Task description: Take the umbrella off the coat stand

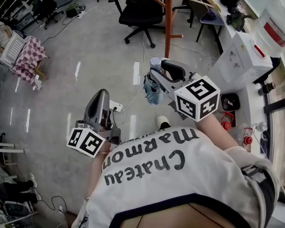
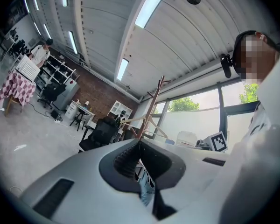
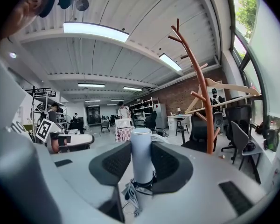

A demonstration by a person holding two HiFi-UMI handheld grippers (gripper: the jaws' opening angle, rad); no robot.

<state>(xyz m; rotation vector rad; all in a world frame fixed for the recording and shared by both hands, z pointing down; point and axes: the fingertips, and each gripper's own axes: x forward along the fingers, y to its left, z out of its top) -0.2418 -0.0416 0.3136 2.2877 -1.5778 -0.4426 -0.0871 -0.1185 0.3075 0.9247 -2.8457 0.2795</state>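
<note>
Right tool [image 3: 141,164] clamped on folded umbrella [image 3: 141,146] handle: smooth rigid cylinder, probably light; canopy floppy below. Left tool [image 2: 139,157] closed, empty. Coat stand [image 1: 167,23] at twelve o'clock, apart.

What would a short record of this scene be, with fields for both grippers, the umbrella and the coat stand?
right gripper: shut on the umbrella's handle
left gripper: jaws together, nothing between them
umbrella: folded, blue, handle upward, fabric hanging below the jaws
coat stand: wooden, ahead of the person, apart from the umbrella
wooden hangers: on the stand's arms
task state: umbrella already off the stand
</note>
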